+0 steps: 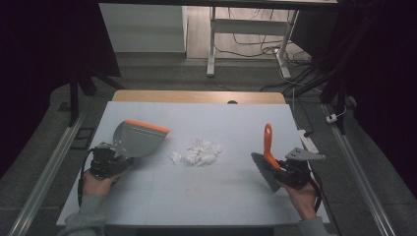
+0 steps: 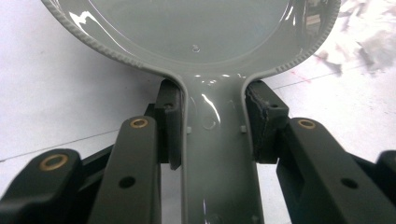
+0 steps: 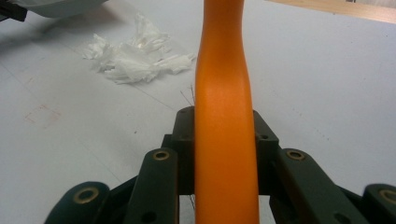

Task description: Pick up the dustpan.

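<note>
The left tongs (image 1: 114, 158) are closed on the grey handle of the dustpan (image 1: 139, 138), the pads pressing it from both sides in the left gripper view; the pan reaches ahead of them, its orange lip at the far end, and whether that lip rests on the surface (image 1: 236, 123) I cannot tell. To the right of these tongs, between the two tools, the paper scraps (image 1: 196, 153) lie in a loose white heap, apart from the lip and none of it in the pan. Farther right, the right tongs (image 1: 282, 169) are clamped on the orange handle of the brush (image 1: 266, 162), its grey bristles just left of them and well short of the heap. Both tools look firmly taken up, so that part seems done; sweeping the scraps into the pan is all still ahead.
</note>
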A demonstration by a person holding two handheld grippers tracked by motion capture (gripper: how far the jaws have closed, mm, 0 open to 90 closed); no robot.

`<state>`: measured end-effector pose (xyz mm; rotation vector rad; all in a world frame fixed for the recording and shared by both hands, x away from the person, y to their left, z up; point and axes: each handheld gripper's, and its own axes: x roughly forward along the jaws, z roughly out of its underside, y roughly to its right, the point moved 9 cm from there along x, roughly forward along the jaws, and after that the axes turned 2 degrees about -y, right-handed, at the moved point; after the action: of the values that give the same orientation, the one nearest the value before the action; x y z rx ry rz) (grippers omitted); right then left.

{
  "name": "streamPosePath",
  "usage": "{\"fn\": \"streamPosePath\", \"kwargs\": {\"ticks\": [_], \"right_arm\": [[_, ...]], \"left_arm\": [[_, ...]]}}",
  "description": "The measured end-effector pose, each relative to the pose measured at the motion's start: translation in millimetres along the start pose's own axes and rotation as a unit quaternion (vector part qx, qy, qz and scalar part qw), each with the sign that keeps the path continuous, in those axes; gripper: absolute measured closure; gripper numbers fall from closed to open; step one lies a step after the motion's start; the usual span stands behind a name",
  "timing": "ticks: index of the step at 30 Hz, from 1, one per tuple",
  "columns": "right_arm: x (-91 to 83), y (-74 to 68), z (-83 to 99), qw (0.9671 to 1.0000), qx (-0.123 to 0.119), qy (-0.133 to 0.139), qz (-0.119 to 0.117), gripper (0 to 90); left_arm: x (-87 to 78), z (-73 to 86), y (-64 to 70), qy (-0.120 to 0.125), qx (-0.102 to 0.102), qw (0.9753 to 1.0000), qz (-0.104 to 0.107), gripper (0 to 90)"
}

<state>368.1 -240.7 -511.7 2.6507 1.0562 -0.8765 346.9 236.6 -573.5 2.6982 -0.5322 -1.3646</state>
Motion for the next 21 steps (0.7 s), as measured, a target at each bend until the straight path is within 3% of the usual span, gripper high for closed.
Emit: {"fn": "streamPosePath", "kwargs": {"ticks": [16,21], "right_arm": [[-2.6,0.6,-1.8,1.0,0.002,0.006,0.0,70.2],[-2.7,0.5,-1.8,1.0,0.002,0.006,0.0,70.3]], "left_arm": [[-16.4,-1.1,0.0,0.014,0.033,0.9988,0.034,61.9],[-20.2,-0.6,0.1,0.014,0.044,0.9983,0.037,61.9]]}}
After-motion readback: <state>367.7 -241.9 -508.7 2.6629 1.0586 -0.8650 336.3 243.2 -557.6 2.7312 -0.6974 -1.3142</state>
